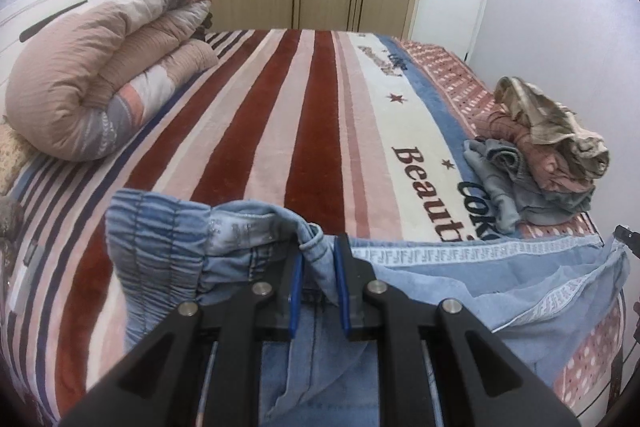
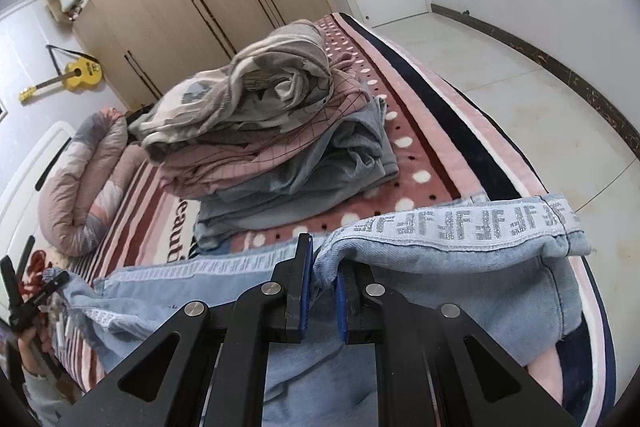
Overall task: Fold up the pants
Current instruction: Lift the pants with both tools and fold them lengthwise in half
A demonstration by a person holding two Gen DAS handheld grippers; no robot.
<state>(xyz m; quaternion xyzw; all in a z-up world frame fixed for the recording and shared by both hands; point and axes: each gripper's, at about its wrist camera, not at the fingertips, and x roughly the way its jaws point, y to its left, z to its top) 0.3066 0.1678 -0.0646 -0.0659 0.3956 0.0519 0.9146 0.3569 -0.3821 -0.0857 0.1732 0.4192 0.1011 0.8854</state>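
Light blue denim pants (image 1: 460,283) with a glittery lettered side band lie across the near edge of the bed. My left gripper (image 1: 319,259) is shut on a pinch of the pants at the elastic waistband end (image 1: 160,239). My right gripper (image 2: 322,267) is shut on a fold of the pants (image 2: 460,259) near the leg hem, just below the lettered band (image 2: 460,223). The left gripper's tip also shows at the far left of the right wrist view (image 2: 36,291).
A striped blanket (image 1: 280,115) covers the bed. A pile of folded clothes (image 2: 272,131) sits on the bed's right side, also in the left wrist view (image 1: 544,155). A rolled duvet (image 1: 108,67) lies at the headboard. Wardrobe, door and tiled floor (image 2: 520,75) lie beyond.
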